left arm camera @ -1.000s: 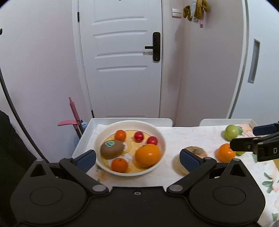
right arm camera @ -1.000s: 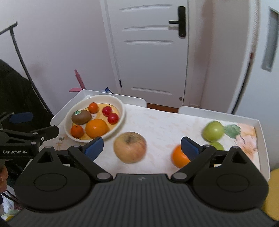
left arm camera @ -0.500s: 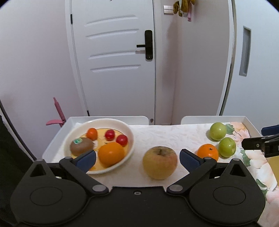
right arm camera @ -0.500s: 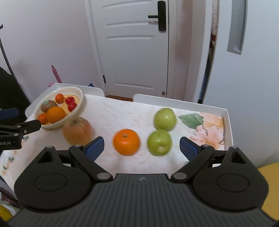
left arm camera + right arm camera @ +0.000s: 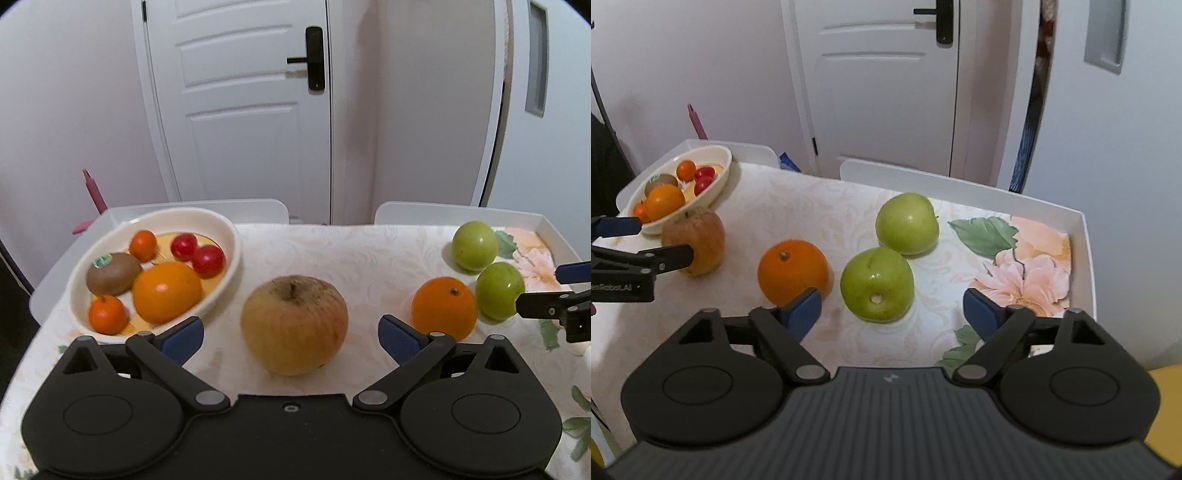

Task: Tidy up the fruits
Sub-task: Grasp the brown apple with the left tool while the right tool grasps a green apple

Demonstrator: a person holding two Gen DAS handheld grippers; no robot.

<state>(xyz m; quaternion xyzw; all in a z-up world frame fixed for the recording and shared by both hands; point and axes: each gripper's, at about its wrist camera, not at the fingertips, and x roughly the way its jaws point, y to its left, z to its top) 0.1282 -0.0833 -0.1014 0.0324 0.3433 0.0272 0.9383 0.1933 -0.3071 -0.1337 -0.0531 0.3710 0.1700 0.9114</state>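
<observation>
A cream bowl (image 5: 184, 213) at the table's left holds a kiwi, oranges and small red fruits. A big yellow-brown apple (image 5: 293, 325) lies between the fingers of my left gripper (image 5: 291, 336), which is open, its pads clear of the fruit. To the right lie an orange (image 5: 443, 308) and two green apples (image 5: 474, 245). In the right wrist view the nearer green apple (image 5: 875, 284) sits between the fingers of my right gripper (image 5: 892, 312). Its jaws are closing, the pads still apart from the fruit. The orange (image 5: 792, 271) is just beyond the left pad.
The fruit lies on a floral cloth inside a white tray with raised edges (image 5: 1082, 236). A white door (image 5: 240, 110) and walls stand behind. A pink handle (image 5: 92, 192) leans beside the tray's left corner. My left gripper (image 5: 653, 240) shows at the right wrist view's left edge.
Both grippers swung right and sank toward the table. The big apple came between the left fingers, the near green apple between the right fingers, which narrowed slightly.
</observation>
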